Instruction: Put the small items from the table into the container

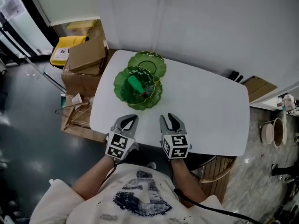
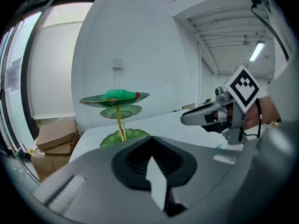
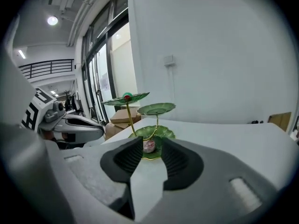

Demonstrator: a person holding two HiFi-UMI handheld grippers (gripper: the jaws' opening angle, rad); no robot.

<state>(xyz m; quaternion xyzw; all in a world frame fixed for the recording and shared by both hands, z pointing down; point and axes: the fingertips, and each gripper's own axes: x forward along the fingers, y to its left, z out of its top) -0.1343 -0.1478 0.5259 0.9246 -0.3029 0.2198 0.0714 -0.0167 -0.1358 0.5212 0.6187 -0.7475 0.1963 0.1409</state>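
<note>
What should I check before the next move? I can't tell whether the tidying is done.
1. Left gripper empty: ok, jaws together, nothing between.
2. Right gripper empty: ok, jaws apart, nothing between.
3. Green leaf-shaped tiered dish stand with gold stem upright: ok.
4. Green item with a red end lying in its top dish: ok.
5. Small pinkish item in its bottom dish: ok.
6. White table free of loose small items: ok in the head view.
</note>
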